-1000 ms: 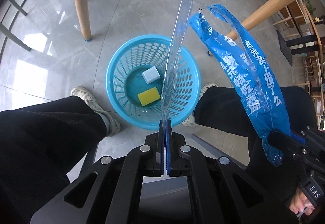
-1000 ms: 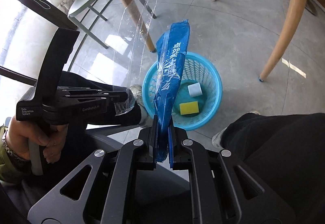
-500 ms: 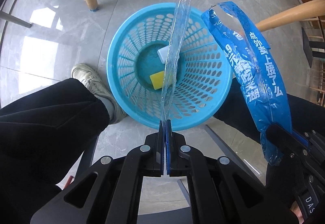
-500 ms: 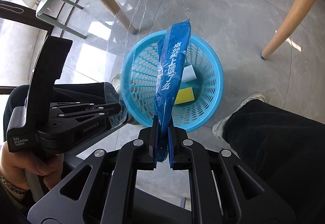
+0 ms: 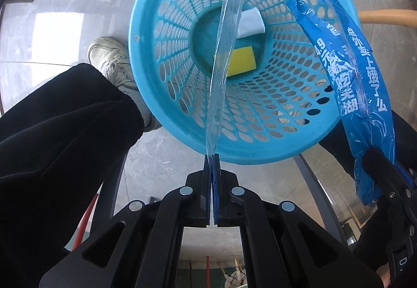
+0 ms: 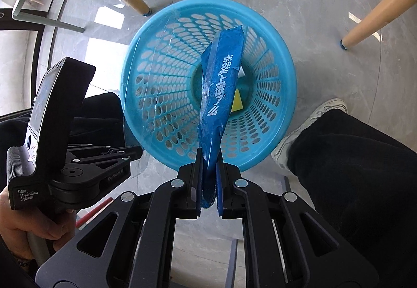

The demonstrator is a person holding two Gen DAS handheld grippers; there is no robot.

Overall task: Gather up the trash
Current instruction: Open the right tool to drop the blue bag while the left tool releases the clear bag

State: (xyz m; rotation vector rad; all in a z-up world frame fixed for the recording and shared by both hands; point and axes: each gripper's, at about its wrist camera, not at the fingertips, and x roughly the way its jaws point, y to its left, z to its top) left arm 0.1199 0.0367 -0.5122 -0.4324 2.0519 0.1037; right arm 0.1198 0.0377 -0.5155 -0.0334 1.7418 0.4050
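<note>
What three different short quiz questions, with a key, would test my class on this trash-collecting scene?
1. True or false: the left gripper is shut on the clear plastic wrapper.
2. What does the right gripper hold?
3. Which lies in the blue basket? A) yellow sponge B) red cup C) banana peel

Key: 1 true; 2 the blue printed wrapper; 3 A.

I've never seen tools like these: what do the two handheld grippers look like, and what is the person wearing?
Both are matte black, with angular cut-out linkages, silver rivets and blue-lined fingers. The left gripper carries white lettering, "Data Acquisition System"; the right gripper looks the same. The person wears black trousers and pale sneakers.
</note>
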